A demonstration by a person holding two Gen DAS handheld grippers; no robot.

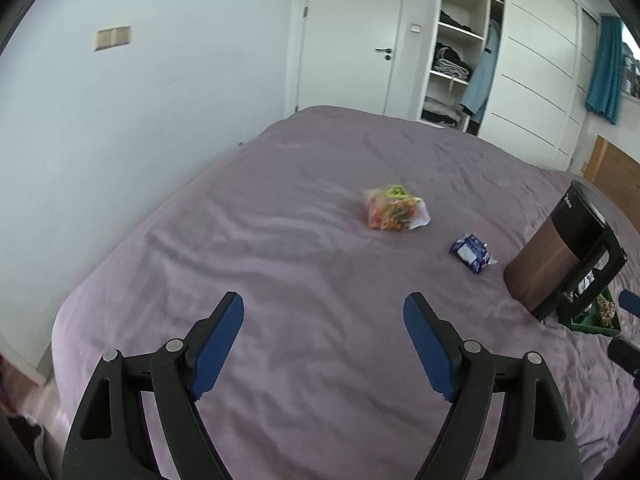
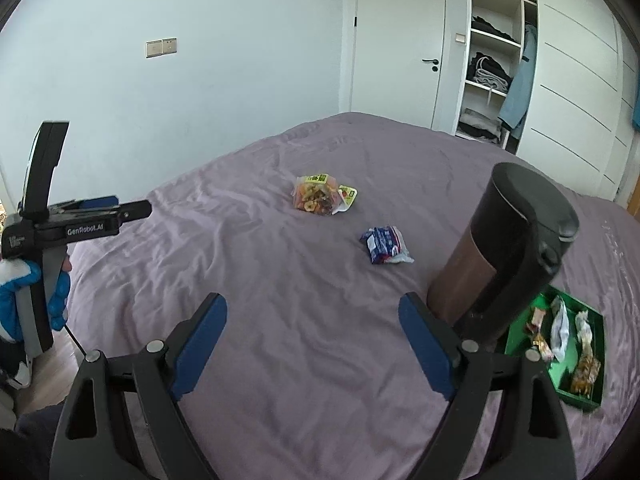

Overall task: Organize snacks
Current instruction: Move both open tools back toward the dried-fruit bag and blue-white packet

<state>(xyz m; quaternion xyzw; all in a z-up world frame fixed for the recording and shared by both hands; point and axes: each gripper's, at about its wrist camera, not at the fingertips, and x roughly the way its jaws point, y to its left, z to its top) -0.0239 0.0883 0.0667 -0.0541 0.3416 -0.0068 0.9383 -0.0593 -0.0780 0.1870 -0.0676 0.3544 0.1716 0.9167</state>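
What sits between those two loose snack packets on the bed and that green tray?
The tall brown jug stands on the bed in front of the green tray, on the straight line from the blue packet and the colourful packet. They would have to go around or over it.

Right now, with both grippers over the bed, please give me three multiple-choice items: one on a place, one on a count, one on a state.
1. Where does the green tray lie?
A. beside the brown canister
B. on the wardrobe shelf
C. under the blue snack packet

2. How many snack packets lie loose on the purple bedsheet, outside the tray?
A. none
B. two
C. five

3. How do the jaws of the right gripper stand?
A. shut on a packet
B. shut, empty
C. open, empty

Answers:
1 A, the tray lies against the canister's base.
2 B, only the blue packet and the clear dried-fruit bag lie loose.
3 C, bare sheet shows between the spread pads.
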